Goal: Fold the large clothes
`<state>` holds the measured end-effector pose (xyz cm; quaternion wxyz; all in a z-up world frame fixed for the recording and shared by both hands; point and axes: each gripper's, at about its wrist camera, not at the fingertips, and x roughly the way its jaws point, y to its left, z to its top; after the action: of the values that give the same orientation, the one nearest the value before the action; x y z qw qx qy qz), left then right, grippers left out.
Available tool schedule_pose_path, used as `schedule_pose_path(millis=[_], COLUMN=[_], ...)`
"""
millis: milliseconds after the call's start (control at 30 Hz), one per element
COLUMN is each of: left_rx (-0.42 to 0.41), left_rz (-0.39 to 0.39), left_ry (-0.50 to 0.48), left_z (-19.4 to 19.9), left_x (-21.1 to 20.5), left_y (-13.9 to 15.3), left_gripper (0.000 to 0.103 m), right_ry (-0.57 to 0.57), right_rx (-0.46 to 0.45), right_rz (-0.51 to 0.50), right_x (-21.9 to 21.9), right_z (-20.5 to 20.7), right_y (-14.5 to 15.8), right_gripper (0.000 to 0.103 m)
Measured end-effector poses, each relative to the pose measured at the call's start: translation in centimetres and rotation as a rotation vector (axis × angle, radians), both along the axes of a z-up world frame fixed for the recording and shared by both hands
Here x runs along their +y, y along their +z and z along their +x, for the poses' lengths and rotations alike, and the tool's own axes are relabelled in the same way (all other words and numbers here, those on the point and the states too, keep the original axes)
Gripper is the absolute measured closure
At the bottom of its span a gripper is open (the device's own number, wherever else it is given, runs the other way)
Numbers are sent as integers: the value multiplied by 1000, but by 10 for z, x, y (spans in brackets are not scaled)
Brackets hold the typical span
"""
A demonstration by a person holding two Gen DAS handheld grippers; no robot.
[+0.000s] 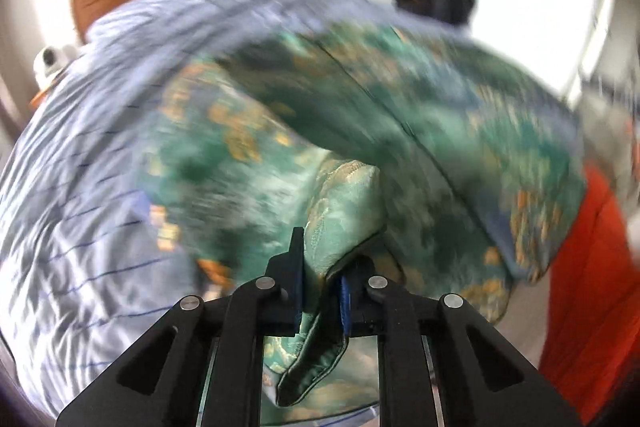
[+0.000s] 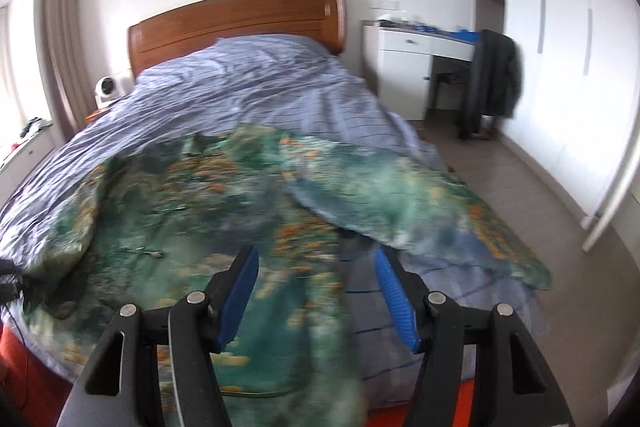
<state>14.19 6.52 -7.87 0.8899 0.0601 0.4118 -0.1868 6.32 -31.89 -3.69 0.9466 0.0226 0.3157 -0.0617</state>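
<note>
A large green garment with orange and blue patterning (image 2: pixel 224 203) lies spread on the bed, blurred in both views. My left gripper (image 1: pixel 320 267) is shut on a hemmed edge of the green garment (image 1: pixel 344 211), which bunches up between the jaws and hangs below them. My right gripper (image 2: pixel 316 283) is open and empty, held just above the garment near the foot of the bed, its blue pads (image 2: pixel 240 291) wide apart.
The bed has a lilac striped duvet (image 2: pixel 256 87) and a wooden headboard (image 2: pixel 236 19). An orange bed base (image 1: pixel 580 287) shows at the foot. A white desk (image 2: pixel 408 67) and a chair with a dark coat (image 2: pixel 492 79) stand at the right. A small white appliance (image 2: pixel 106 87) sits left of the bed.
</note>
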Motion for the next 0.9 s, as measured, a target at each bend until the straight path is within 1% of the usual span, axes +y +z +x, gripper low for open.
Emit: schedule_pose_path(millis=[67, 167, 233, 367, 467, 500, 567, 633, 700, 733, 767, 800, 833, 900], left_rx=[-42, -77, -80, -86, -72, -68, -62, -62, -54, -55, -57, -59, -64, -84], left_rz=[-32, -35, -52, -84, -118, -113, -74, -53, -72, -79, -81, -79, -77, -74], left_ry=[90, 207, 313, 543, 691, 736, 819, 873, 915, 925, 929, 925, 918, 895], left_z=[0, 4, 5, 3, 5, 3, 2, -2, -13, -18, -22, -25, -29, -35], left_x=[34, 72, 107, 182, 228, 241, 260, 270, 281, 282, 281, 277, 271, 257], left_y=[19, 30, 31, 24, 14, 9, 3, -4, -10, -11, -12, -13, -11, -5], left_gripper=[90, 90, 90, 90, 89, 87, 87, 86, 71, 67, 60, 51, 46, 28], right_ry=[33, 66, 77, 76, 75, 75, 78, 82, 85, 87, 88, 89, 90, 93], right_rx=[2, 6, 11, 23, 20, 19, 15, 14, 15, 16, 19, 22, 25, 32], right_rz=[-6, -31, -29, -12, -9, -9, -13, -13, -14, -15, -15, -14, -12, -11], right_x=[12, 26, 31, 31, 32, 32, 34, 36, 37, 38, 38, 39, 39, 41], right_z=[2, 2, 2, 1, -1, -1, -2, -2, -3, -3, -4, -4, -4, -3], right_y=[-1, -3, -5, -8, -7, -7, -5, -5, -5, -6, -7, -7, -9, -11], right_gripper=[41, 41, 41, 41, 41, 41, 41, 41, 41, 41, 41, 41, 41, 41])
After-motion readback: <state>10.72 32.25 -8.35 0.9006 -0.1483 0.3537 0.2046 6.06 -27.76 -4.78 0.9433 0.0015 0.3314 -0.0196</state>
